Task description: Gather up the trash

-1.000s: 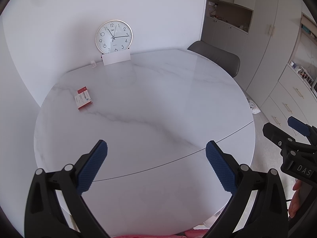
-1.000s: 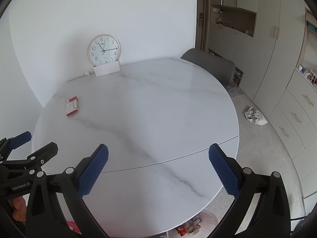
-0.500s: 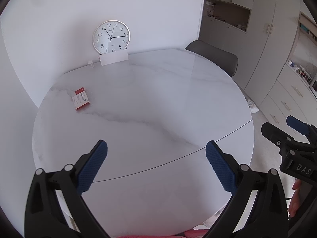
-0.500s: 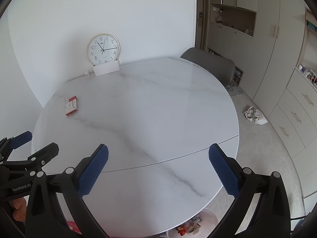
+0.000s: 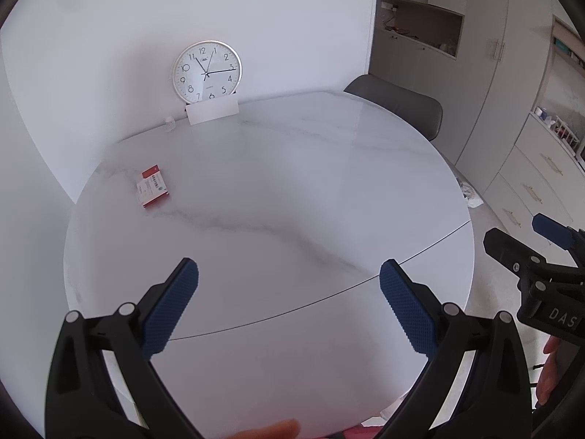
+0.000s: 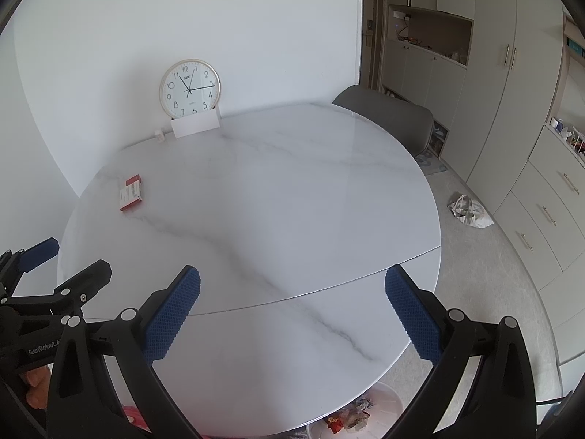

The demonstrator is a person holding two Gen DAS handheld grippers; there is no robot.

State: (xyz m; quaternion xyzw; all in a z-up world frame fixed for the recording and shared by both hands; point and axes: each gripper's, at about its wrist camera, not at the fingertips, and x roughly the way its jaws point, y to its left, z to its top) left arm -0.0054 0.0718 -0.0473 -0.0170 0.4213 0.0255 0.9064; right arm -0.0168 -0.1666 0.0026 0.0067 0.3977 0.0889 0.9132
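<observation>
A small red and white box (image 5: 153,190) lies on the far left of the round white marble table (image 5: 278,197); it also shows in the right wrist view (image 6: 131,192). My left gripper (image 5: 289,303) is open and empty above the table's near edge. My right gripper (image 6: 291,311) is open and empty, to the right of the left one. A white bin holding wrappers (image 6: 360,415) stands on the floor under the table's near edge. A crumpled white bag (image 6: 470,211) lies on the floor at the right.
A round clock (image 5: 207,71) leans on the wall behind a white card (image 5: 212,111) at the table's back. A grey chair (image 6: 387,117) stands at the far right of the table. Cabinets and drawers (image 6: 541,197) line the right wall.
Both grippers have stayed open and almost still. The left wrist view has shifted slightly, so the clock and box sit a little further left.
</observation>
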